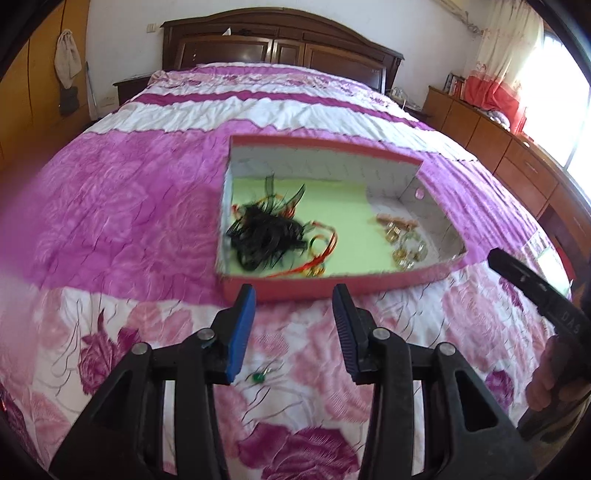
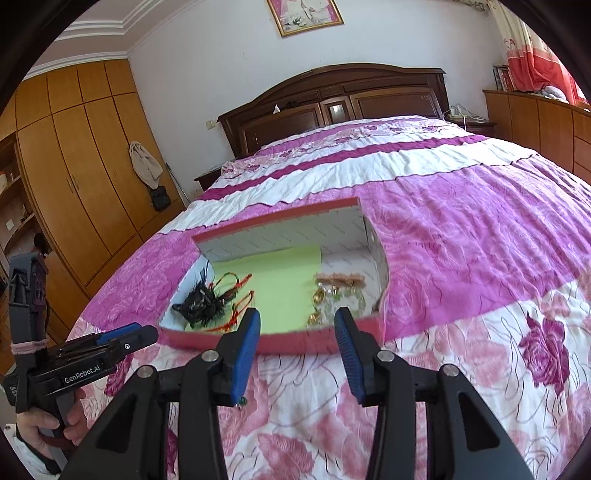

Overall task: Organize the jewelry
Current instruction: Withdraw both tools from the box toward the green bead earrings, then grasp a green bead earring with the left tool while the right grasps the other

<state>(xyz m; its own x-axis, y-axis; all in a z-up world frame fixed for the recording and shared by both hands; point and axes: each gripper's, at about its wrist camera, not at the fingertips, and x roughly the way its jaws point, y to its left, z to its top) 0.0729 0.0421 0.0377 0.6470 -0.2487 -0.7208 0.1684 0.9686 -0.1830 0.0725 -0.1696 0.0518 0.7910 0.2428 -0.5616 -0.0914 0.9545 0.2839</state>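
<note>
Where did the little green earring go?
The little green earring lies on the flowery bedspread, outside the red box and in front of its near wall. In the left wrist view it sits low, between the open left gripper's blue fingers.

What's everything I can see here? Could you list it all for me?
box: one, red outside, white inside, open on the bed.
liner: one, pale green, on the box floor.
tangle: one, black with red cords, left part of the box.
gold pieces: several, gold and clear, right part of the box.
green piece: one, small, on the bedspread outside the box, near side.
bedspread: one, pink and white floral, covering the bed.
headboard: one, dark wood, far end.
wardrobe: one, orange-brown wood, by the wall.
picture: one, gold frame, above the headboard.
left gripper: blue pads, jaws open, empty.
right gripper: blue pads, jaws open, empty.
</note>
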